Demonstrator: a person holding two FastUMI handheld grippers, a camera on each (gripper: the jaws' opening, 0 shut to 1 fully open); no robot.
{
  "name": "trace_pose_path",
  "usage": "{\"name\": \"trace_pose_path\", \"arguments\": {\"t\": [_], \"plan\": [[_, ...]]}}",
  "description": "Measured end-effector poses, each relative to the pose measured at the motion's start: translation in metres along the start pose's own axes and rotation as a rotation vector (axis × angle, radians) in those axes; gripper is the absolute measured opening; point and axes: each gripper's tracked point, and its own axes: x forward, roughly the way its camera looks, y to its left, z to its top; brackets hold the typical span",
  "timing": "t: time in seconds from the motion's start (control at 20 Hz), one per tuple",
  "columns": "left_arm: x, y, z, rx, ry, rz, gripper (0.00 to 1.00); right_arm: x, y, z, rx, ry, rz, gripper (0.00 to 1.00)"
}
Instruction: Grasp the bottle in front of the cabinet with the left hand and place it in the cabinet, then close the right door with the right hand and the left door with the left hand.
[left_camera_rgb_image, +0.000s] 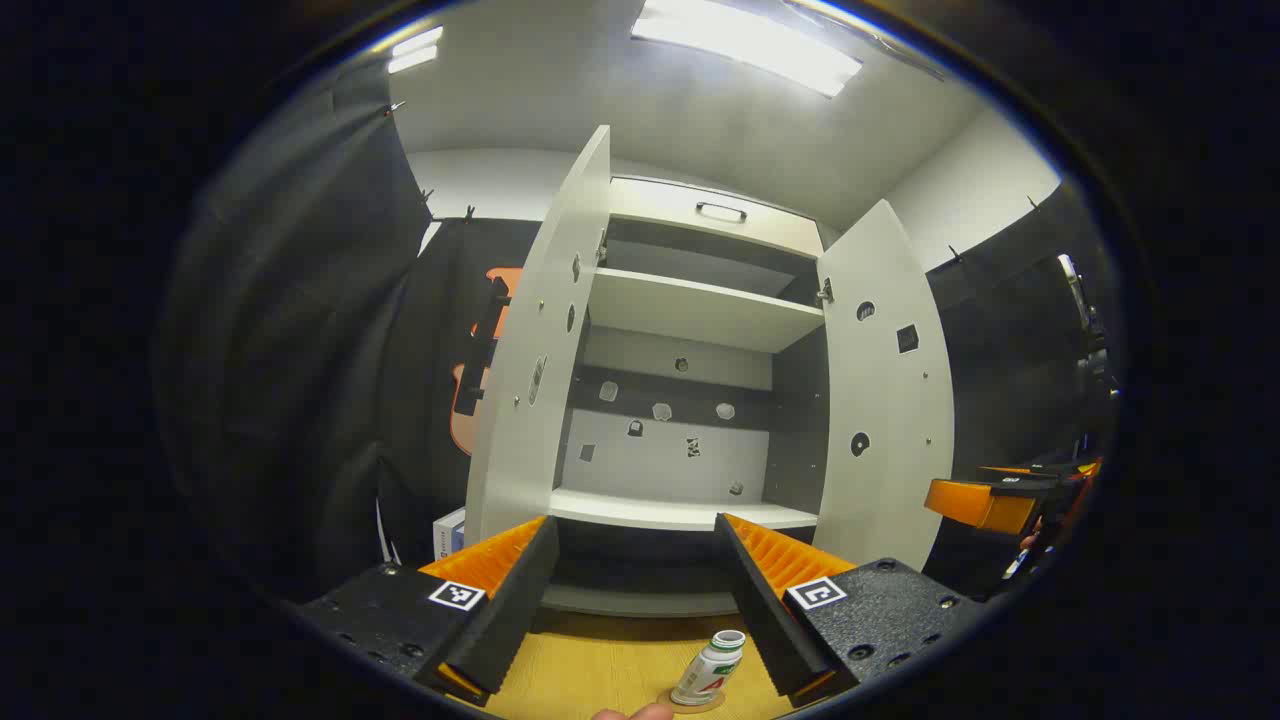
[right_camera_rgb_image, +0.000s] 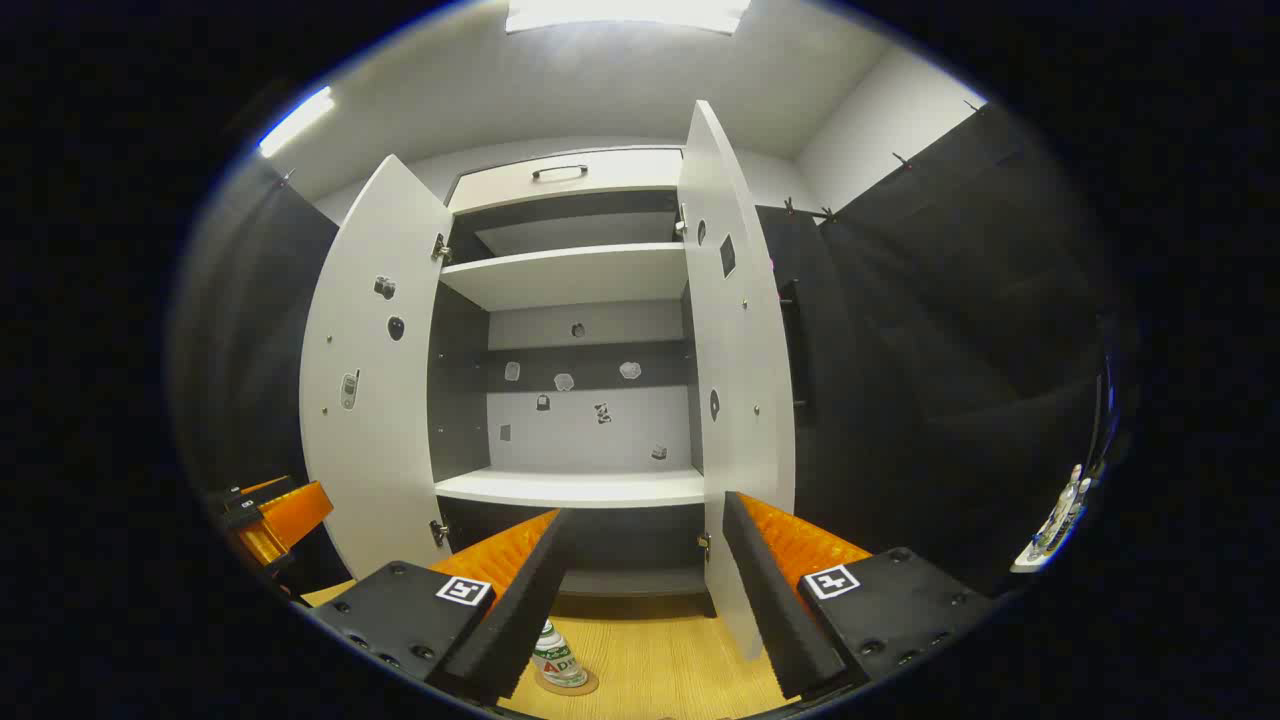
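Observation:
A small white bottle (left_camera_rgb_image: 710, 668) with a white cap stands on a round coaster on the wooden surface in front of the open white cabinet (left_camera_rgb_image: 690, 310). My left gripper (left_camera_rgb_image: 635, 525) is open above and behind the bottle, which sits low by its right finger. Both doors stand wide: the left door (left_camera_rgb_image: 535, 380) and the right door (left_camera_rgb_image: 885, 400). In the right gripper view my right gripper (right_camera_rgb_image: 645, 510) is open and holds nothing, its right finger close in front of the right door (right_camera_rgb_image: 735, 350). The bottle (right_camera_rgb_image: 555, 655) there is partly hidden behind the left finger.
Two shelves (right_camera_rgb_image: 580, 487) cross the cabinet, with a handled drawer (left_camera_rgb_image: 720, 212) on top. A white box (left_camera_rgb_image: 450, 535) sits by the cabinet's lower left. Black cloth walls flank both sides. A person's fingertip (left_camera_rgb_image: 630, 712) shows at the bottom edge. Several bottles (right_camera_rgb_image: 1060, 520) stand far right.

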Motion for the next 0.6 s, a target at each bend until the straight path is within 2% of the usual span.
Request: {"name": "trace_pose_path", "arguments": {"t": [0.3,0.6], "plan": [[0.0007,0.0050,-0.0022,-0.007,0.004,0.010,0.94,0.0045,0.0044,-0.0011,-0.002,0.003,0.010,1.00],[0.0017,0.0066,-0.0041,-0.007,0.006,0.015,0.95,0.0079,0.0066,0.0009,-0.005,0.002,0.017,0.98]]}}
